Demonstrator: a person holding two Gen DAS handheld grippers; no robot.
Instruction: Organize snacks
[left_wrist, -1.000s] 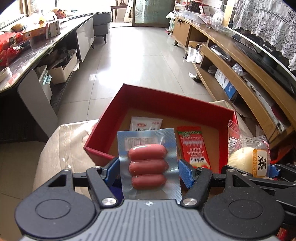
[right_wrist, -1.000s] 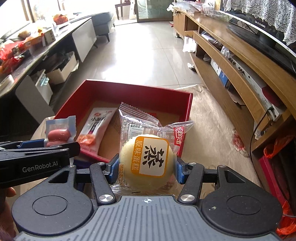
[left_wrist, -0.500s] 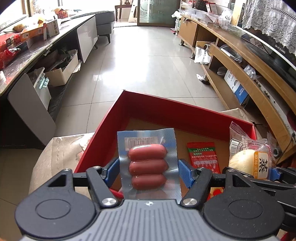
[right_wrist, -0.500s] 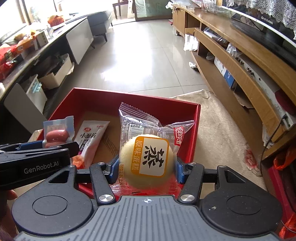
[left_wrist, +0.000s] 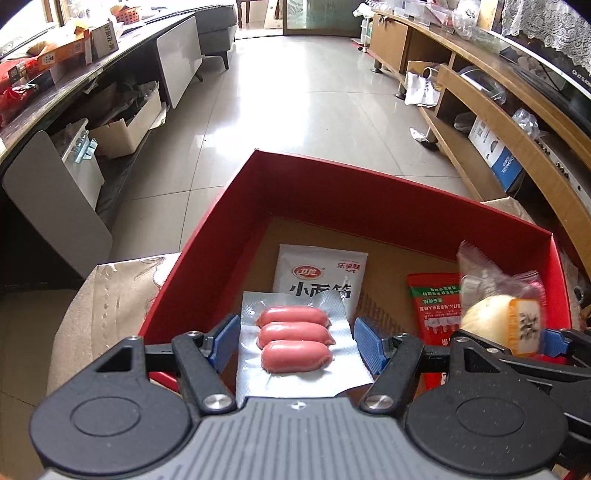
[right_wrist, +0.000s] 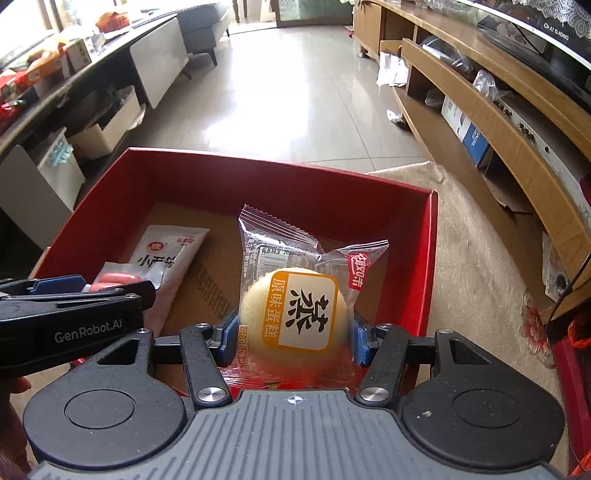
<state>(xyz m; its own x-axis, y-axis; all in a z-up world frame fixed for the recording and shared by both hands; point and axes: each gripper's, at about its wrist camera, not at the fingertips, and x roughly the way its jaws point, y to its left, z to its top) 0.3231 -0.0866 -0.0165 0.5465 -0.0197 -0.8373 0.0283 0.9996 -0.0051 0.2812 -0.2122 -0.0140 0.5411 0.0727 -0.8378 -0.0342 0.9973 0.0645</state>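
Note:
A vacuum pack of three pink sausages (left_wrist: 295, 339) sits between the blue pads of my left gripper (left_wrist: 297, 343), which is shut on it just above the near end of the red box (left_wrist: 369, 177). My right gripper (right_wrist: 293, 336) holds a wrapped yellow steamed cake (right_wrist: 295, 306) over the box's right half. Its jaws are opening, with the pads still against the wrapper. On the box's cardboard floor lie a white snack packet (left_wrist: 319, 275) and a red one (left_wrist: 434, 302). In the right wrist view the left gripper (right_wrist: 107, 284) appears at the left.
The box stands on a beige-covered surface (right_wrist: 480, 277). To the right runs a long wooden shelf unit (right_wrist: 498, 122) and to the left a dark counter with boxes (left_wrist: 74, 48). Tiled floor (left_wrist: 295, 92) lies beyond.
Both grippers have moved forward and down over the red box with their snacks. The box interior now fills more of both views, and the white packet shows fully.

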